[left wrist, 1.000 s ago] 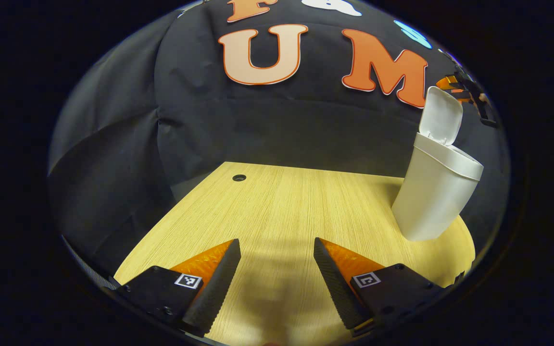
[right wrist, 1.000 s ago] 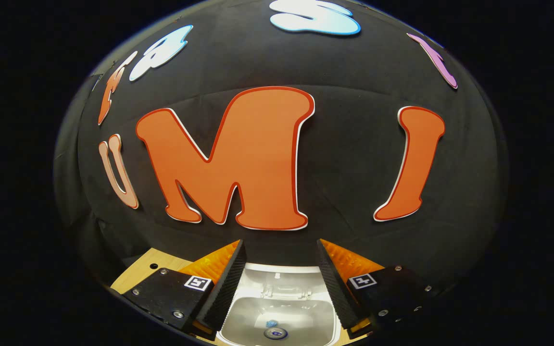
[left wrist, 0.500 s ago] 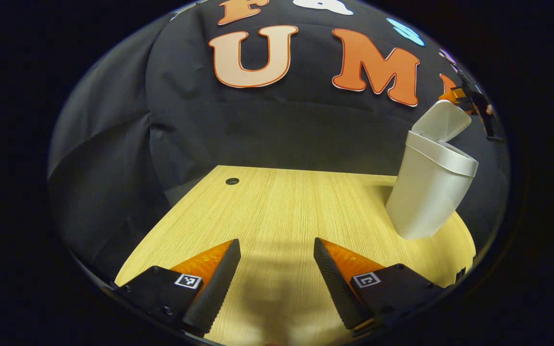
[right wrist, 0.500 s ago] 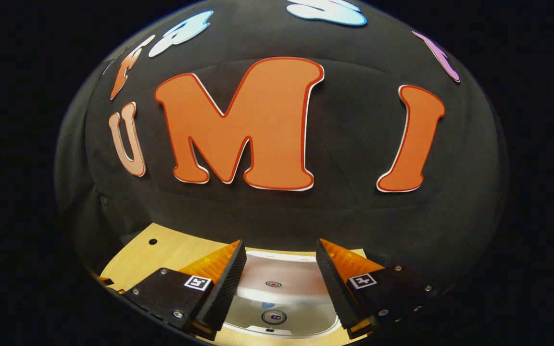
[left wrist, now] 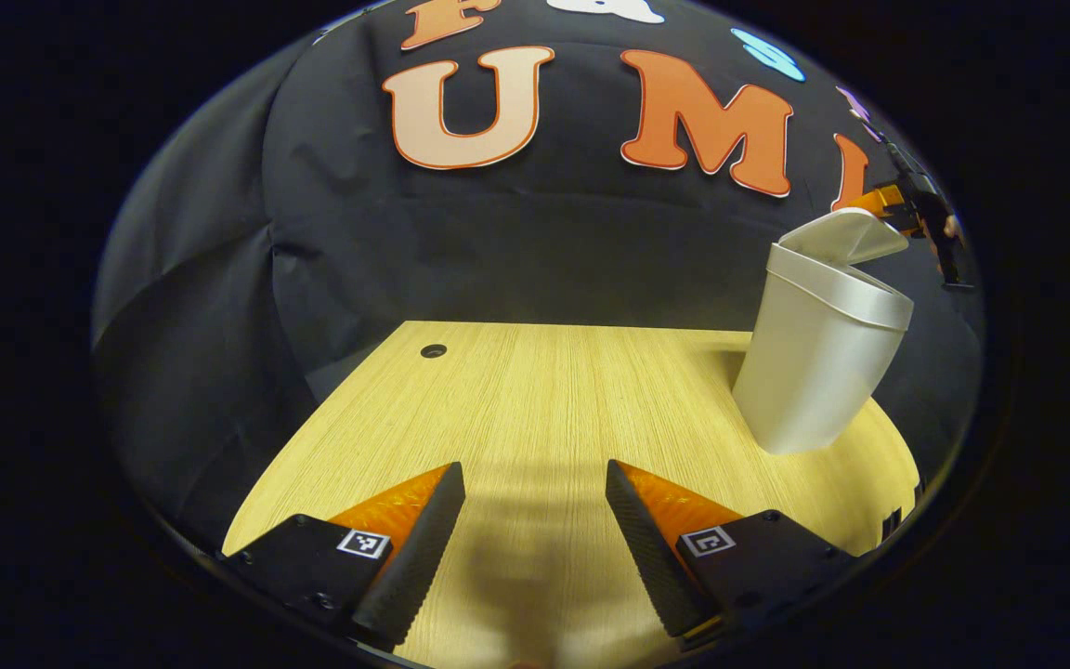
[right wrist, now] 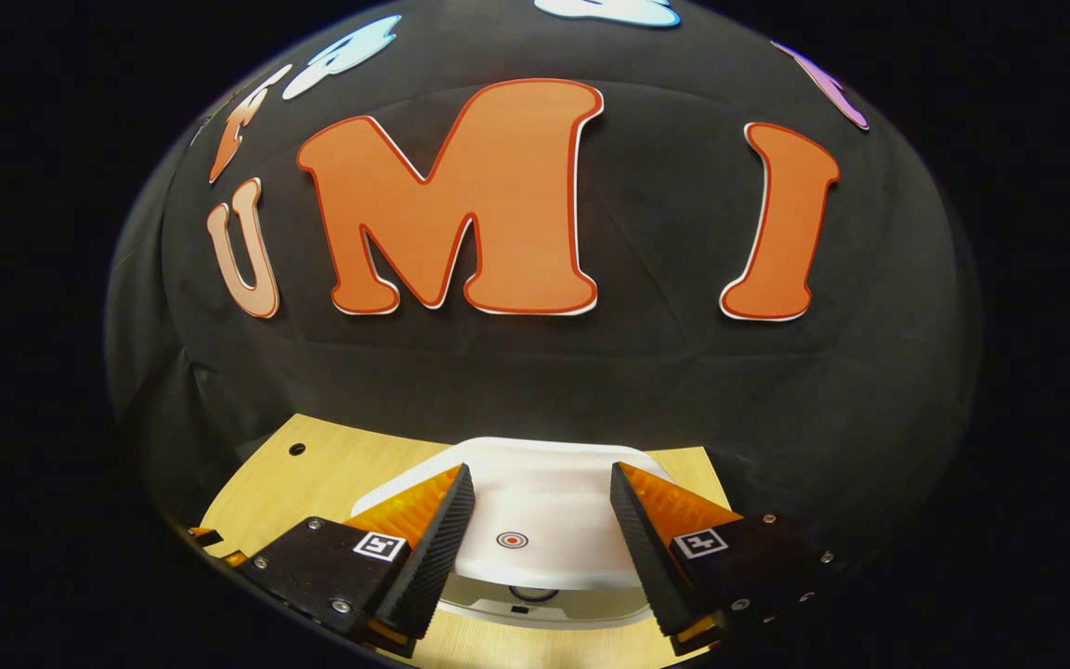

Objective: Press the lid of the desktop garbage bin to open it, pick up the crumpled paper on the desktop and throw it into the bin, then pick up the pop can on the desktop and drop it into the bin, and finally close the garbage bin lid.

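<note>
The white plastic desktop garbage bin (left wrist: 818, 362) stands near the far right corner of the pale wood-grain table (left wrist: 535, 409), and its white hinged lid (left wrist: 846, 237) is tilted partly down over the rim, not flat on it. In the right gripper view a dark slit shows between the front edge of the lid (right wrist: 535, 516) and the bin collar below, with something round just visible inside; I cannot tell whether that is the pop can. No crumpled paper or can lies on the part of the table that shows, so both may well be in the bin.

The right gripper (right wrist: 535, 530) hovers directly over the lid with its fingers spread apart and holding nothing; a small red ring mark (right wrist: 512, 539) on the lid sits between them. In the left gripper view it shows as a dark shape by the lid's raised edge (left wrist: 916, 209). The left gripper (left wrist: 535, 530) hangs over the near edge of the table, its fingers also apart and empty.

The closing looks nearly done, and the risks lie in the last push. Pressing off-centre or near the hinge could leave the latch uncaught, so the lid springs up again. A hard, slanted push could slide or tip the light bin toward the table's far right edge, since nothing steadies it.
</note>
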A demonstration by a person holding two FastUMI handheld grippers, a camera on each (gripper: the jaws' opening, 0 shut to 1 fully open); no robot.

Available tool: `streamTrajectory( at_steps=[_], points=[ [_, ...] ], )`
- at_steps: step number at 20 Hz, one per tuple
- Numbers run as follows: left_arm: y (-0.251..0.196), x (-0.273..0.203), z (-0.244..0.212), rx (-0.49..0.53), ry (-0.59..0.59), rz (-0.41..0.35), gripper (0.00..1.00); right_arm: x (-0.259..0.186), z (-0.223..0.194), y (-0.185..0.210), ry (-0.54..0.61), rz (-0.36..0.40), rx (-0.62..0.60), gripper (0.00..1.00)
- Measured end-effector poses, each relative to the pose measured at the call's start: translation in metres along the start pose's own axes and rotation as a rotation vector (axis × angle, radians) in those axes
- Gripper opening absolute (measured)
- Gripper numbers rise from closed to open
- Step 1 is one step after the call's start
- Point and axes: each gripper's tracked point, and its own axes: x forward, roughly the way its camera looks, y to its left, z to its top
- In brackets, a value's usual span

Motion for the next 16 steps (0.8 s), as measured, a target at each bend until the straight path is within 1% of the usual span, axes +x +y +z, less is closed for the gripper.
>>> streamTrajectory(
  at_steps=[7,12,16],
  points=[
    [-0.007,-0.001,-0.005,0.027,0.016,-0.013,0.98,-0.001,-0.032,0.000,0.047,0.001,0.026,0.89],
    [-0.010,-0.001,-0.007,0.041,0.025,-0.021,0.98,-0.002,-0.048,0.002,0.070,-0.003,0.017,0.90],
    [-0.011,0.000,-0.010,0.050,0.032,-0.024,0.98,-0.003,-0.065,0.005,0.100,-0.010,-0.019,0.90]
  ],
)
